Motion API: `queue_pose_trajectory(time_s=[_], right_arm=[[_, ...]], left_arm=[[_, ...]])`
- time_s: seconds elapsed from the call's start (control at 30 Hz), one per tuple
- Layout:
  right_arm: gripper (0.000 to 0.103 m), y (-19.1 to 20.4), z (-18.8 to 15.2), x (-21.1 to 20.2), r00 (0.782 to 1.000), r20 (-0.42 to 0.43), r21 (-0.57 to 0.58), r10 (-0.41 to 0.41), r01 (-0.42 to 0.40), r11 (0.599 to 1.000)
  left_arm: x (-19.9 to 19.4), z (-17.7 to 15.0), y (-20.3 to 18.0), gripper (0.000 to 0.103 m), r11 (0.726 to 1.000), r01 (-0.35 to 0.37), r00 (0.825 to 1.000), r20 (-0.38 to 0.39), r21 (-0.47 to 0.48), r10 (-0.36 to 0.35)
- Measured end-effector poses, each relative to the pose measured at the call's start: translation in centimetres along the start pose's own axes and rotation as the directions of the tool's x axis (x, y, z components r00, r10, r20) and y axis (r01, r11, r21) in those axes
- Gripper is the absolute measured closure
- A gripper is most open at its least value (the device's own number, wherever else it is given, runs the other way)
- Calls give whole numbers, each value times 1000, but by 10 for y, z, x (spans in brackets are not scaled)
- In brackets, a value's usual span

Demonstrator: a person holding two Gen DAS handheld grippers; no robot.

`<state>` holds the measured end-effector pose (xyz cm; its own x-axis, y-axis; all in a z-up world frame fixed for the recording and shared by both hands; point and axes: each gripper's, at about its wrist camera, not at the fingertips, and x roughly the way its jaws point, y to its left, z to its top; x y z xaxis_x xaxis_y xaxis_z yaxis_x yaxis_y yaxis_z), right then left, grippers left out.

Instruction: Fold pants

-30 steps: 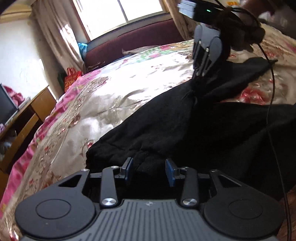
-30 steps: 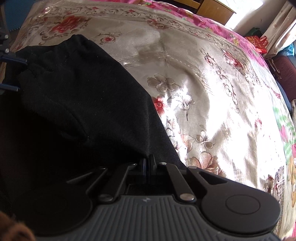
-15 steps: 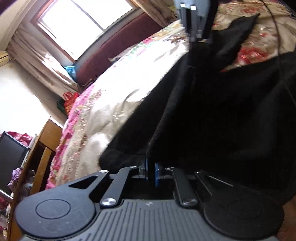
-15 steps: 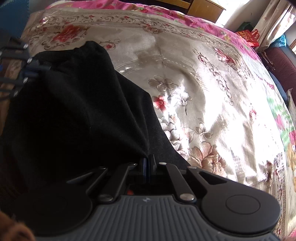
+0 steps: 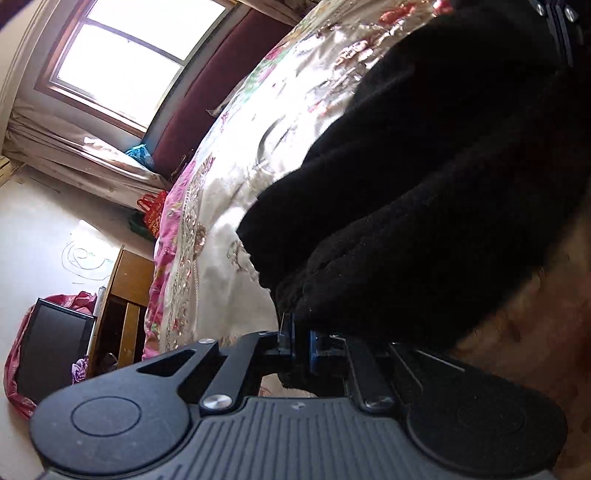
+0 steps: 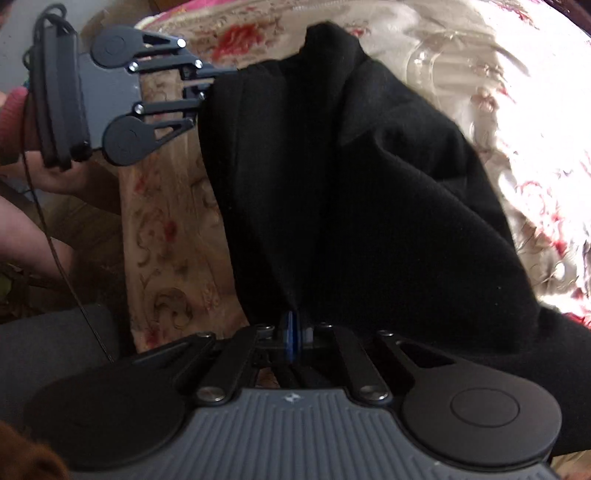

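Observation:
The black pants (image 5: 424,192) hang lifted between both grippers above a floral bedspread (image 5: 258,122). My left gripper (image 5: 302,345) is shut on one edge of the pants, with cloth bunched between its blue pads. My right gripper (image 6: 293,338) is shut on another edge of the pants (image 6: 351,184), which stretch away from it in taut folds. In the right wrist view the left gripper (image 6: 212,86) shows at upper left, pinching the far corner of the cloth. The right gripper's fingers (image 5: 561,26) show at the top right of the left wrist view.
The bedspread (image 6: 517,110) lies under the pants. A window (image 5: 129,62) with curtains and a dark red headboard (image 5: 207,96) are at the far end. A wooden cabinet (image 5: 122,306) and a black monitor (image 5: 48,350) stand left of the bed. The person's arm (image 6: 22,206) is at left.
The left gripper closed on the pants' edge. Both grippers lifted the cloth off the bed and tilted, so the pants now hang stretched between them.

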<state>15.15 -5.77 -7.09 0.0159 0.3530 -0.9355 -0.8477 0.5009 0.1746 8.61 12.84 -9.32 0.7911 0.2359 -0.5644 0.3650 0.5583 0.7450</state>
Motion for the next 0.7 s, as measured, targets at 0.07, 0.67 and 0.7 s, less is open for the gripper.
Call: queue_pose_trajectory(time_s=[0.07, 0.67, 0.7], right_arm=[[100, 4, 1, 0, 1000, 8, -11, -20, 20, 1000], [87, 16, -9, -23, 975, 213, 135, -64, 35, 990], [87, 13, -14, -34, 970, 231, 152, -72, 37, 988]], left_arm=[[-3, -1, -1, 76, 1000, -23, 1000, 6, -11, 23], [-6, -21, 8, 74, 983, -148, 975, -181, -106, 128], [-12, -19, 11, 74, 980, -162, 971, -195, -119, 137]])
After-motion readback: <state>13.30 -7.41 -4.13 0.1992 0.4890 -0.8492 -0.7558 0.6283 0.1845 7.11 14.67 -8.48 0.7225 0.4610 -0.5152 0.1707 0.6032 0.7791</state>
